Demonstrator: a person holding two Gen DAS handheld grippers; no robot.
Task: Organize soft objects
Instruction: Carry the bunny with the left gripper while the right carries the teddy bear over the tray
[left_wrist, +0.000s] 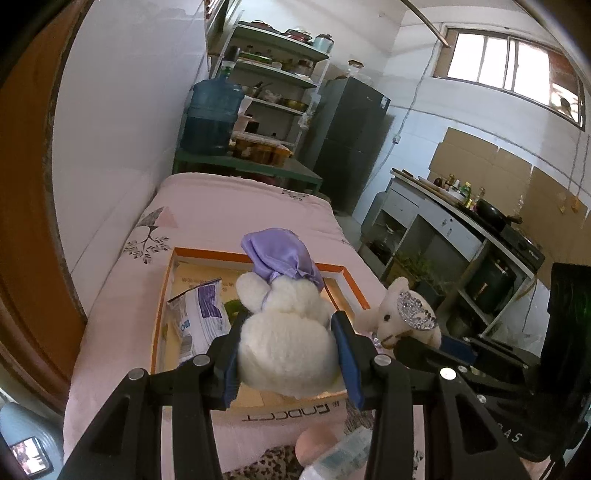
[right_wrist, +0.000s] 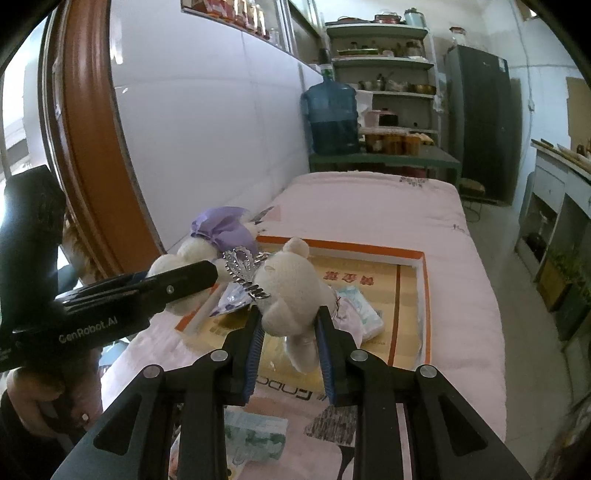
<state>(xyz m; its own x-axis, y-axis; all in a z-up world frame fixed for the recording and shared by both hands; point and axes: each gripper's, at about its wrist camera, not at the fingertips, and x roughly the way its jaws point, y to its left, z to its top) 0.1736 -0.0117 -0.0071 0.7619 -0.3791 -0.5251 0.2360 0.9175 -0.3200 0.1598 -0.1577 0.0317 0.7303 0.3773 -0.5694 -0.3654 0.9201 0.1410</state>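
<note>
My left gripper (left_wrist: 290, 325) is shut on a white plush toy with a purple satin cap (left_wrist: 284, 332), held above an orange-rimmed cardboard box (left_wrist: 258, 256) on the pink bed. My right gripper (right_wrist: 288, 314) is shut on a cream plush bear with a silver tiara (right_wrist: 291, 291), held over the same box (right_wrist: 424, 280). The bear (left_wrist: 399, 314) also shows right of my left gripper. The capped toy (right_wrist: 218, 236) shows at the left in the right wrist view. A white and purple packet (left_wrist: 201, 314) and a pale tissue pack (right_wrist: 364, 310) lie in the box.
The pink bed (right_wrist: 388, 206) runs along a white wall. A tissue pack (right_wrist: 255, 435) lies on the bed near me. A blue water jug (left_wrist: 214, 114), shelves (left_wrist: 273, 74) and a dark fridge (left_wrist: 347, 140) stand beyond. A kitchen counter (left_wrist: 461, 221) is to the right.
</note>
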